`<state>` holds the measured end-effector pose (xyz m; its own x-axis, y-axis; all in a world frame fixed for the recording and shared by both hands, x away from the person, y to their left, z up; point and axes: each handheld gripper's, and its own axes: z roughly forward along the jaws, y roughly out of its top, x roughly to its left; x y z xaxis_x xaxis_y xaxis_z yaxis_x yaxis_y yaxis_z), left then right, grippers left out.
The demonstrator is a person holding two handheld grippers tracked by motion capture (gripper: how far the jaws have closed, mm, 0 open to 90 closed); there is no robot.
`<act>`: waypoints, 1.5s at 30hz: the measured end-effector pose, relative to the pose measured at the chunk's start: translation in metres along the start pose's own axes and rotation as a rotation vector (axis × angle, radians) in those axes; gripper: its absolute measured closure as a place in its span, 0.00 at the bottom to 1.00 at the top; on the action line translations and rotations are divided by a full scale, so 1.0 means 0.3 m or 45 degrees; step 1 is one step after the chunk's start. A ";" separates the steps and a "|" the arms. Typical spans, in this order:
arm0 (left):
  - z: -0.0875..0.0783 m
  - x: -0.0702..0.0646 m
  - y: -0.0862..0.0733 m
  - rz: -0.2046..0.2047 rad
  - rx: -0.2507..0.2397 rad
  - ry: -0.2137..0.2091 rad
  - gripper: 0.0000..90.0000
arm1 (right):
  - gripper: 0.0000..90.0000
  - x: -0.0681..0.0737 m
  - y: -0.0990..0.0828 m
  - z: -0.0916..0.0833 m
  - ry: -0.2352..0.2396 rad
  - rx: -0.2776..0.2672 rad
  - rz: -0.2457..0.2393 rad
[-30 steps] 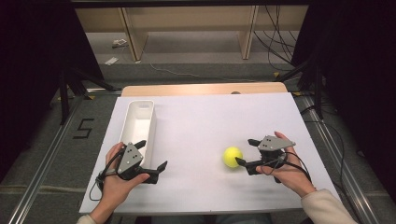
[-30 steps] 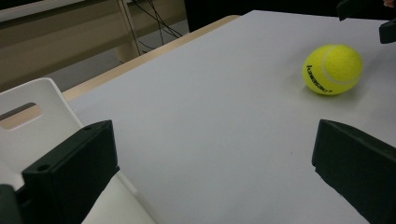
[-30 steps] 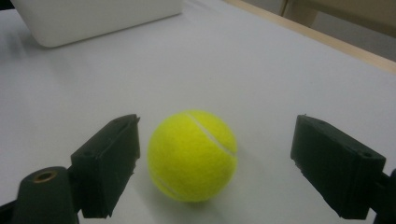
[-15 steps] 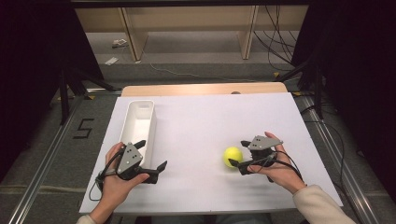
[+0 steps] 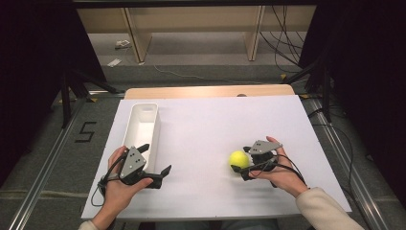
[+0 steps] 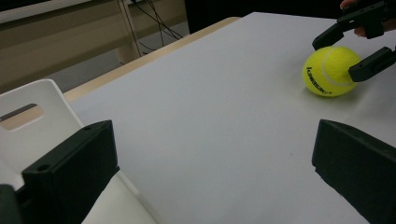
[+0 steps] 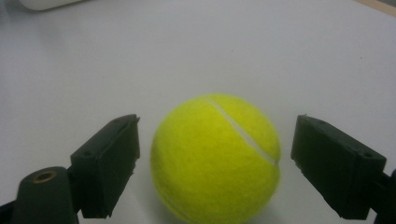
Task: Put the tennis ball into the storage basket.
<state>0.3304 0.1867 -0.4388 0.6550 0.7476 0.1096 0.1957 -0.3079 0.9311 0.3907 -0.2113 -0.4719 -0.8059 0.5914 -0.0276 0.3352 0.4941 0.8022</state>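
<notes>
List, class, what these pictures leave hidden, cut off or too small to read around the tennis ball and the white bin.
- Tennis ball: its underside is cut off by the bottom edge of the right gripper view.
- Ball's black lettering: too small to read in the left gripper view.
- White bin: partly covered by the left hand-held gripper, which stands in front.

Lab: rail-framed table [image 5: 201, 143], loose cables [image 5: 282, 38]
</notes>
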 end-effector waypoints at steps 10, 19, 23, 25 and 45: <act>-0.001 0.000 0.000 -0.003 -0.002 0.000 0.00 | 0.20 0.010 -0.005 0.024 0.005 0.033 -0.021; -0.001 0.000 0.000 -0.002 -0.002 -0.001 0.00 | 0.25 0.009 -0.008 0.031 -0.013 0.048 -0.021; -0.001 0.000 0.000 -0.002 -0.003 -0.003 0.00 | 0.28 0.006 -0.007 0.032 -0.022 0.044 -0.024; -0.001 0.000 0.000 -0.002 -0.003 -0.002 0.00 | 0.29 0.006 -0.007 0.031 -0.024 0.049 -0.021; -0.004 0.000 0.000 -0.005 -0.011 -0.002 0.00 | 0.30 0.004 0.007 0.019 -0.020 0.029 -0.018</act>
<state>0.3296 0.1875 -0.4385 0.6553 0.7480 0.1055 0.1917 -0.2997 0.9346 0.3932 -0.2059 -0.4736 -0.8030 0.5941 -0.0480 0.3350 0.5165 0.7880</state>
